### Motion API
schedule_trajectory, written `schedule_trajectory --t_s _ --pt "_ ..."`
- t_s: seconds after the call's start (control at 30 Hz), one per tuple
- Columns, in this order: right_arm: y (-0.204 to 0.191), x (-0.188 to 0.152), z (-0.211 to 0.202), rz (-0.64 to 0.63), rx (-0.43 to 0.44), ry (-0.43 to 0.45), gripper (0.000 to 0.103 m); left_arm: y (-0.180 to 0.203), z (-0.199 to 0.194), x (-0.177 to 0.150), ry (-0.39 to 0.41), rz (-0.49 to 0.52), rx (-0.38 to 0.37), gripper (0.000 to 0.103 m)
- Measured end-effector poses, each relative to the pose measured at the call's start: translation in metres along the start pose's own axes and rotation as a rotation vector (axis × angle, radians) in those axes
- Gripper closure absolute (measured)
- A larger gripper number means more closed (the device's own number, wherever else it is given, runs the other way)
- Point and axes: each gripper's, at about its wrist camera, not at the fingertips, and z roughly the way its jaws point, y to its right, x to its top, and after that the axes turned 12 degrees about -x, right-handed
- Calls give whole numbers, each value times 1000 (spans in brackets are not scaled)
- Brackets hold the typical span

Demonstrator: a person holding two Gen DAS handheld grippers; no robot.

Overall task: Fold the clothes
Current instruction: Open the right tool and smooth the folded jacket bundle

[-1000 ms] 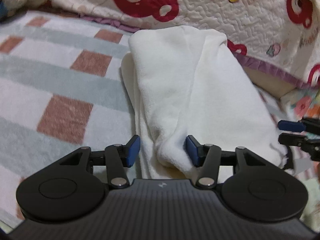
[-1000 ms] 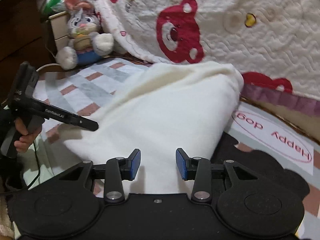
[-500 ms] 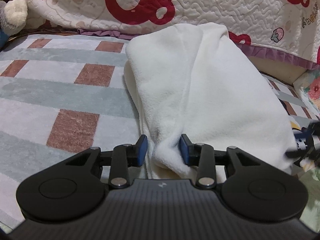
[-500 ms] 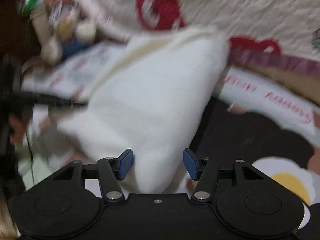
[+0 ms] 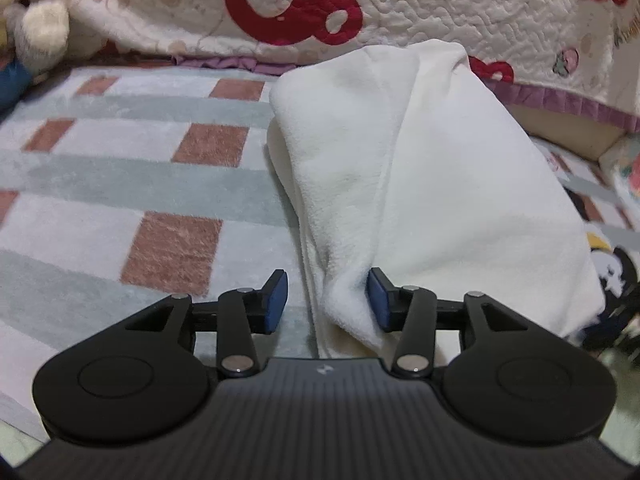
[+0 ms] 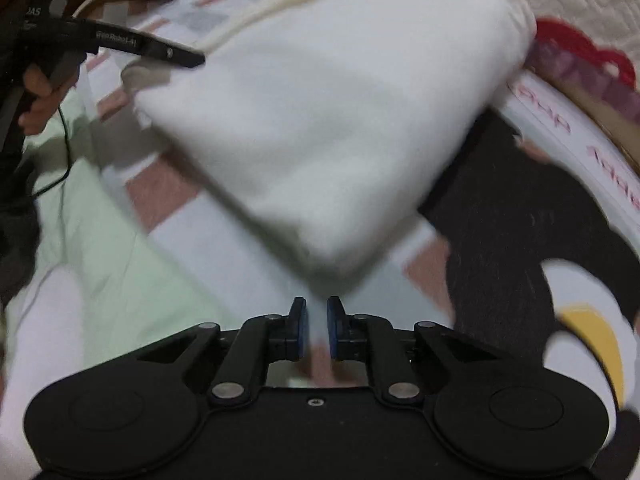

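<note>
A white fleece cloth [image 5: 440, 184] lies folded lengthwise on the checked blanket [image 5: 140, 184]. My left gripper [image 5: 327, 300] sits at its near left corner. Its jaws are opening: the corner's fold rests against the right pad [image 5: 378, 300], and the left pad [image 5: 276, 300] stands clear of it. In the right wrist view the cloth [image 6: 332, 120] tapers to a blurred corner at my right gripper [image 6: 316, 326]. Those jaws are closing, almost together, and the corner's tip runs into the narrow gap. The left gripper's finger [image 6: 176, 54] shows at the cloth's far side.
A quilt with red bears [image 5: 400, 0] rises behind the cloth. A plush toy [image 5: 36, 28] sits at the far left. A black, white and yellow printed mat [image 6: 520, 240] lies right of the cloth, a pale green sheet [image 6: 112, 240] to its left.
My right gripper has dropped and tipped down onto the cloth's near corner, and its jaws went from wide apart to nearly together. The left jaws narrowed, then widened again.
</note>
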Motion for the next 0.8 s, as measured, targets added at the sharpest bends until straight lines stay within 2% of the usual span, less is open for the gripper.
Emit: schedule_trajectory --t_s 0.07,0.17,0.3,0.37,0.43,0.5,0.57,0.67,0.77,0.8 --pt "21 -1 -18 51 -13 44 84 4 -2 1 -4 30 27 53" --pt "59 13 -32 161 -6 121 80 -2 -7 4 16 8 50 52" --pt "81 49 -30 209 -8 208 73 -13 -19 8 57 -29 109 55" --pt "83 65 -24 207 0 247 62 -21 -24 10 82 -51 161 56" --pt "85 81 -14 207 16 283 54 -28 -30 18 115 -112 108 56" --pt "89 97 -1 201 33 309 54 -24 -29 38 175 -135 -5 50" --pt "96 108 11 214 47 322 54 -15 -14 59 185 -117 -86 40" --pt "107 124 28 242 71 341 51 -1 20 94 145 -64 -148 39" --pt "113 136 39 259 67 361 45 14 49 119 143 -27 -194 35" --pt "114 140 43 262 65 367 45 19 58 124 137 -5 -187 35"
